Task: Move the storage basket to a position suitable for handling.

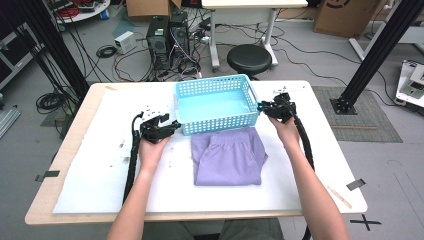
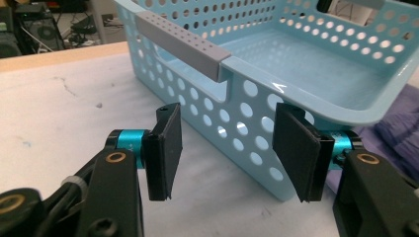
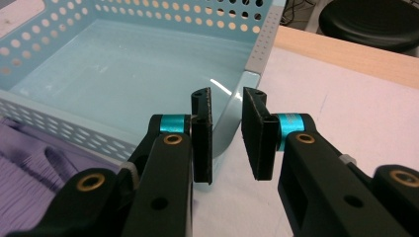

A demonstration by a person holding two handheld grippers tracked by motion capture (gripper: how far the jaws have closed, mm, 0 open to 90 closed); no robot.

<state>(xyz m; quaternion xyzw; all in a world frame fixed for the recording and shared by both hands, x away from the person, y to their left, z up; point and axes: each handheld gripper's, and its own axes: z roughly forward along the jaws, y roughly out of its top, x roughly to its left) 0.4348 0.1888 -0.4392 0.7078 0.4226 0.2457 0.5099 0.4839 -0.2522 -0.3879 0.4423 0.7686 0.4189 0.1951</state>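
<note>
Black fingers (image 2: 165, 148), teal collars, brass screws

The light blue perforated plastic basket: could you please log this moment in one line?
light blue perforated plastic basket: empty | left gripper: open at corner | right gripper: open at corner

Grey floor (image 1: 350, 165), strewn with cables (image 1: 50, 101). Black stool (image 1: 249, 59) behind table (image 1: 75, 145). Computer towers (image 1: 167, 37), cardboard boxes (image 1: 345, 15), black frame posts (image 1: 380, 50) around.

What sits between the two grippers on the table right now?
The blue basket lies between the left gripper and right gripper, each at a near corner; the high view shows it.
</note>
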